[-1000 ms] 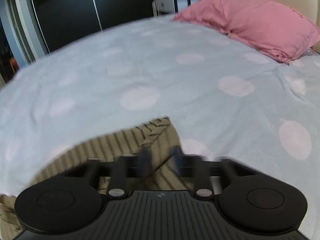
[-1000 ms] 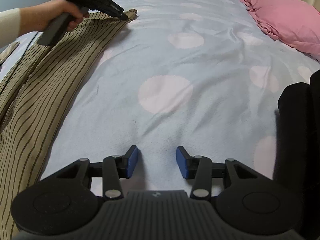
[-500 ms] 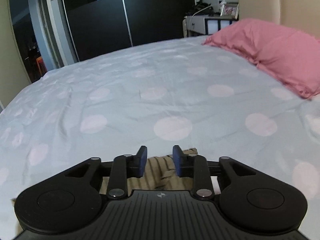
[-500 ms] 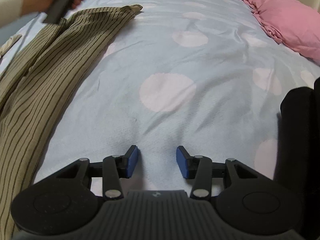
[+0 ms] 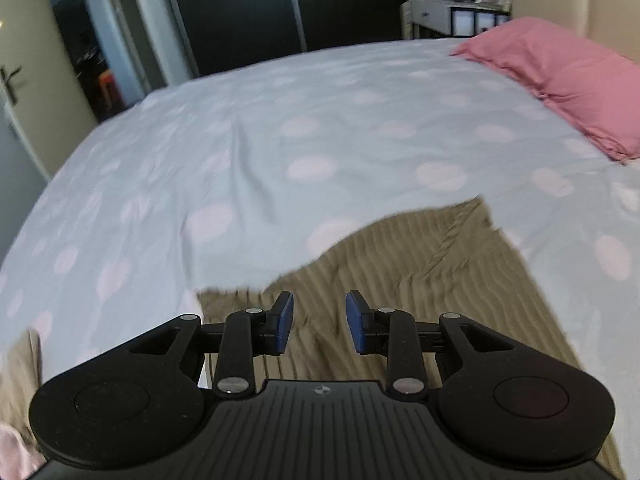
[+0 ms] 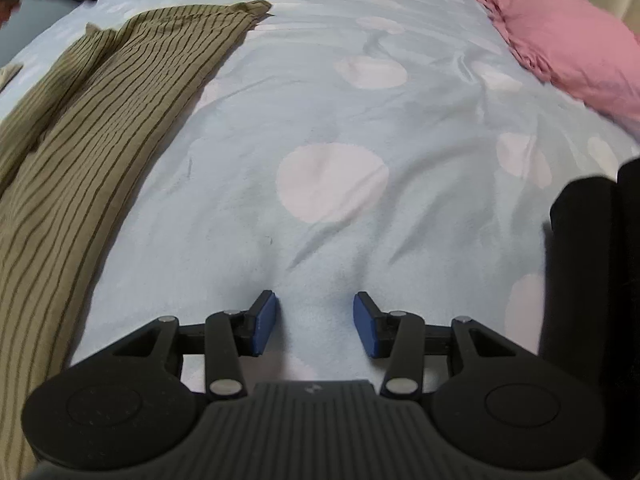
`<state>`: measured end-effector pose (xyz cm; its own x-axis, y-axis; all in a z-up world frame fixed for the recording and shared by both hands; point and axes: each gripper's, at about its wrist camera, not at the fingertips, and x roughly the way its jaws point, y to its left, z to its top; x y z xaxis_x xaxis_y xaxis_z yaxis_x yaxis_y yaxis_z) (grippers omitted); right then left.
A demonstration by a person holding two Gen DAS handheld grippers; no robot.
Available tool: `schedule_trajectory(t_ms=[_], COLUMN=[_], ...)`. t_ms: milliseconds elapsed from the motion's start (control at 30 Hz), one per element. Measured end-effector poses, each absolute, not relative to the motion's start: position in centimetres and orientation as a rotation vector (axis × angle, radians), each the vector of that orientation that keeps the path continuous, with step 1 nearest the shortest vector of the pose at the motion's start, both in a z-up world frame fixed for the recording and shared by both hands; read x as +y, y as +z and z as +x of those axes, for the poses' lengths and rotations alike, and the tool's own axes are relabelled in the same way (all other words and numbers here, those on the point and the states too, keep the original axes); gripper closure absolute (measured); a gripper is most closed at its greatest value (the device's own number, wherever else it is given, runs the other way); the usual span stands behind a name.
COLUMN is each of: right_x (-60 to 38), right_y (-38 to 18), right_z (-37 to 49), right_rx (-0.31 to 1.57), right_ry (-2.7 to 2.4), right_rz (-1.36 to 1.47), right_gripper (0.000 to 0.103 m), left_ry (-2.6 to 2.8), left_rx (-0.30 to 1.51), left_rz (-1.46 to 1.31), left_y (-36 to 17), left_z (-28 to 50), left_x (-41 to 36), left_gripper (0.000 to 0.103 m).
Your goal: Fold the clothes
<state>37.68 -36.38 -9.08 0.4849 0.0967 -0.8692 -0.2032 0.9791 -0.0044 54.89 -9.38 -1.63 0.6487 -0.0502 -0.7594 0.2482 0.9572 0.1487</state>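
An olive striped garment lies flat along the left side of the bed, its far corner near the bed's top. In the left wrist view the same garment spreads under and ahead of my left gripper, which is open and empty above the cloth. My right gripper is open and empty, low over the bare dotted bedsheet, to the right of the garment.
A pink pillow lies at the bed's far right; it also shows in the left wrist view. A black object stands at the right edge. Dark wardrobe doors and a side table stand beyond the bed.
My left gripper let go of the garment's corner, opened, and pulled back and away to the left. The garment now lies flat. My right gripper stayed almost still.
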Motion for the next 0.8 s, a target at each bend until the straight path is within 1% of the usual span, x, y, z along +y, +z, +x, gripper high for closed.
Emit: schedule_trajectory(t_ms=[200, 233, 267, 300, 400, 800], right_x=[-36.4, -36.4, -36.5, -36.5, -36.8, -36.9], right_y=[-9.2, -9.3, -9.3, -9.3, -9.4, -9.5], right_z=[37.8, 37.7, 37.7, 37.6, 37.6, 37.6], right_rx=[1.054, 1.051, 1.048, 1.044, 1.038, 1.029], right_ry=[0.191, 0.195, 0.199, 0.203, 0.216, 0.230], right_rz=[-0.116, -0.117, -0.118, -0.118, -0.110, -0.115], right_gripper=[0.055, 0.055, 0.055, 0.055, 0.055, 0.055], left_ry=[-0.127, -0.122, -0.119, -0.119, -0.123, -0.124], left_rx=[0.935, 0.954, 0.974, 0.977, 0.974, 0.971], left_rz=[0.200, 0.209, 0.219, 0.227, 0.251, 0.339], left_y=[-6.1, -6.6, -7.2, -7.3, -7.3, -7.9], left_z=[56.5, 56.8, 57.0, 57.1, 57.3, 58.0], left_x=[-10.2, -10.5, -10.7, -11.0, -11.9, -15.0], left_gripper=[0.076, 0.078, 0.084, 0.101, 0.103, 0.103])
